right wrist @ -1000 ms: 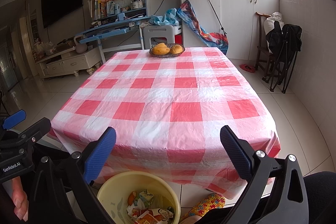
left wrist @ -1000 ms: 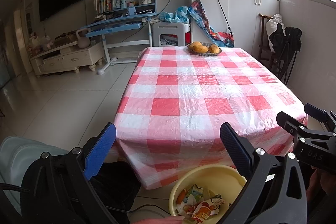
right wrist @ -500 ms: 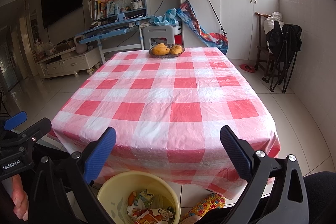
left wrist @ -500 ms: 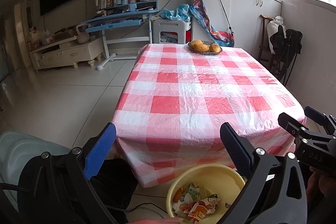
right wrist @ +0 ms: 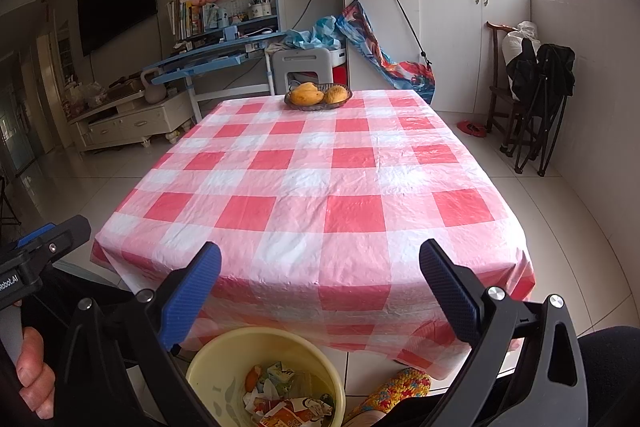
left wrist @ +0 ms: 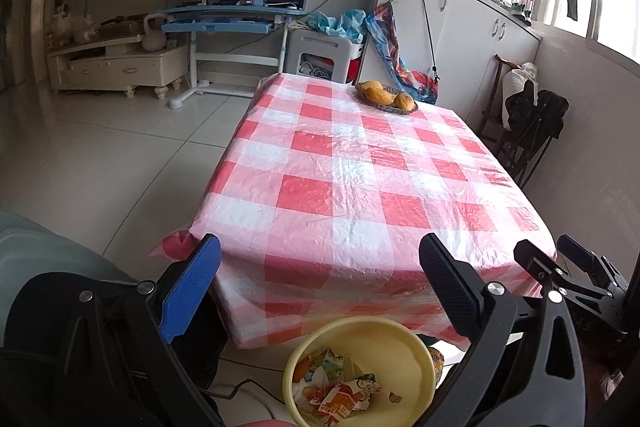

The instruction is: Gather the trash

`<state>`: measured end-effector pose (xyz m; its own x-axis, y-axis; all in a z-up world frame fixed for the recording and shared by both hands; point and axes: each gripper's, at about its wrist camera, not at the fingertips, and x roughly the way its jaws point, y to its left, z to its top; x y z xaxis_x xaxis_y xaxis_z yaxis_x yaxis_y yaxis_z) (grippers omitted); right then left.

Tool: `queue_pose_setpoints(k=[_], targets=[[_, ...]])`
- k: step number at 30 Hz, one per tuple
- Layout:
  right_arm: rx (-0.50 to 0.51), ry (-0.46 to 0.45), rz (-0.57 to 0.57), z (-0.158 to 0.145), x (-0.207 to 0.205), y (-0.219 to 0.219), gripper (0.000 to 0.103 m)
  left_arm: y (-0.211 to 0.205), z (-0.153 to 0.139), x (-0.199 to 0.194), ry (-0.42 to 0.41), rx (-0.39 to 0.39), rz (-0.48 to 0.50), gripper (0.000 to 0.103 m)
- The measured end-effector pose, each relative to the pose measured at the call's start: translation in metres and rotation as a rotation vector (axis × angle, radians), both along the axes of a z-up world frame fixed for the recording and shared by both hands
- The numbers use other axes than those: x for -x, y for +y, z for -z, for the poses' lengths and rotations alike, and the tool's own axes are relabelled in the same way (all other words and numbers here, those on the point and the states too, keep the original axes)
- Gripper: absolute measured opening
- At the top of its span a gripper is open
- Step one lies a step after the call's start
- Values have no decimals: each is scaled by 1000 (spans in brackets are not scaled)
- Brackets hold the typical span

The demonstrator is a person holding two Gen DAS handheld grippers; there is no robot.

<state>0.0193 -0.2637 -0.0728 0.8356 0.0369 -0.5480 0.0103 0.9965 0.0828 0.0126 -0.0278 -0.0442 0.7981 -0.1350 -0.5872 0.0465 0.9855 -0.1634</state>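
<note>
A yellow bin [left wrist: 404, 341] stands on the floor at the near edge of the table, with crumpled wrappers [left wrist: 334, 389] inside. It also shows in the right wrist view [right wrist: 224, 353], with the wrappers [right wrist: 280, 395] in it. My left gripper [left wrist: 318, 281] is open and empty, above and just behind the bin. My right gripper [right wrist: 320, 287] is open and empty, above the bin too. The right gripper shows at the right edge of the left wrist view [left wrist: 576, 271]; the left gripper shows at the left edge of the right wrist view [right wrist: 44, 243].
The table has a red-and-white checked cloth [right wrist: 320, 179]. A dark basket of yellow fruit [right wrist: 318, 95] sits at its far end. A folded black chair [right wrist: 540, 99] stands by the right wall. A blue desk [right wrist: 204, 61] and white cabinets [right wrist: 440, 27] are behind.
The left wrist view has tilted and swung right, so the table now sits more centred and the bin shifted left. The right gripper has barely moved. Both stay open.
</note>
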Motion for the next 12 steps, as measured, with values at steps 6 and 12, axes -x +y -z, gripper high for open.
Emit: queue_pose_setpoints(k=[6, 12], targets=[[-1, 0, 0, 0, 0, 0, 95, 1, 3, -8, 54, -12, -13, 96], [0, 1, -1, 0, 0, 0, 95, -2, 4, -8, 54, -28, -9, 96]])
